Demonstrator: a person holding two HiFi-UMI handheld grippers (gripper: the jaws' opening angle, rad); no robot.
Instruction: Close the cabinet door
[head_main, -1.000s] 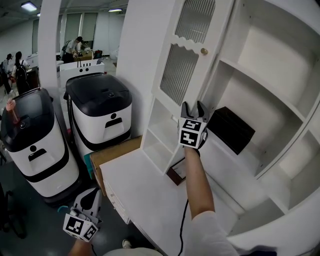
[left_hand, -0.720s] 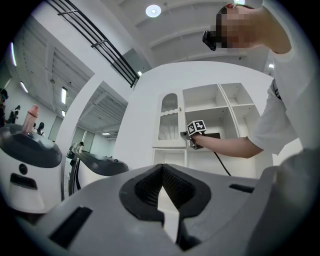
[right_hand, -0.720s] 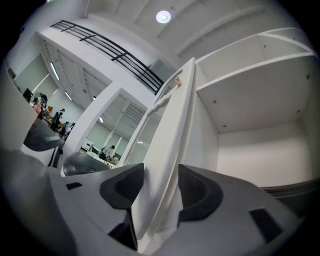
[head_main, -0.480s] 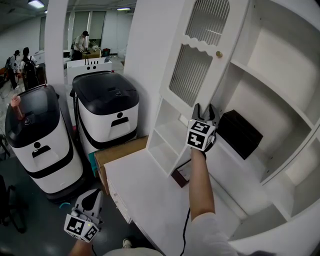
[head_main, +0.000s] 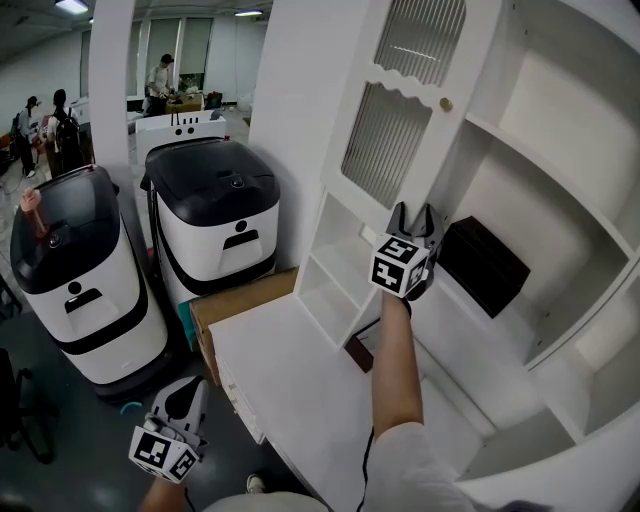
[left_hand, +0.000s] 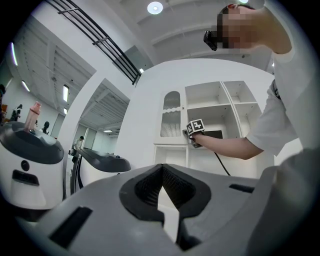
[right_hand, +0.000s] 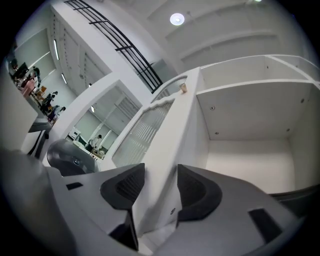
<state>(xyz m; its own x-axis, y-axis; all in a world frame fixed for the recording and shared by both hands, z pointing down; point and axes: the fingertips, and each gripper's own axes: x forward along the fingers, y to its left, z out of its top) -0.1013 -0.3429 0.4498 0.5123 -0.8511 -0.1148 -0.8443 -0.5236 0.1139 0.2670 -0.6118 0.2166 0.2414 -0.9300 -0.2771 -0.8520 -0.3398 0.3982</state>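
The white cabinet door (head_main: 400, 110), with ribbed glass panes and a small brass knob (head_main: 446, 104), stands open, swung out from the shelves. My right gripper (head_main: 416, 212) is at its free edge below the knob. In the right gripper view the door's edge (right_hand: 165, 150) fills the gap between the dark pads (right_hand: 127, 187) of the right gripper (right_hand: 156, 175), which touch both faces, though the jaws are opening slightly. My left gripper (head_main: 183, 395) hangs low at the bottom left, away from the cabinet. Its jaws (left_hand: 161, 170) are shut on nothing.
A black box (head_main: 485, 262) lies on the shelf behind the door. The white counter (head_main: 300, 390) carries a small brown item (head_main: 355, 352). Two white-and-black machines (head_main: 215, 215) (head_main: 70, 270) and a cardboard box (head_main: 235, 310) stand to the left. People are far back.
My right gripper has tilted a little while staying on the door's edge. The left gripper has kept still and the door stands much as before.
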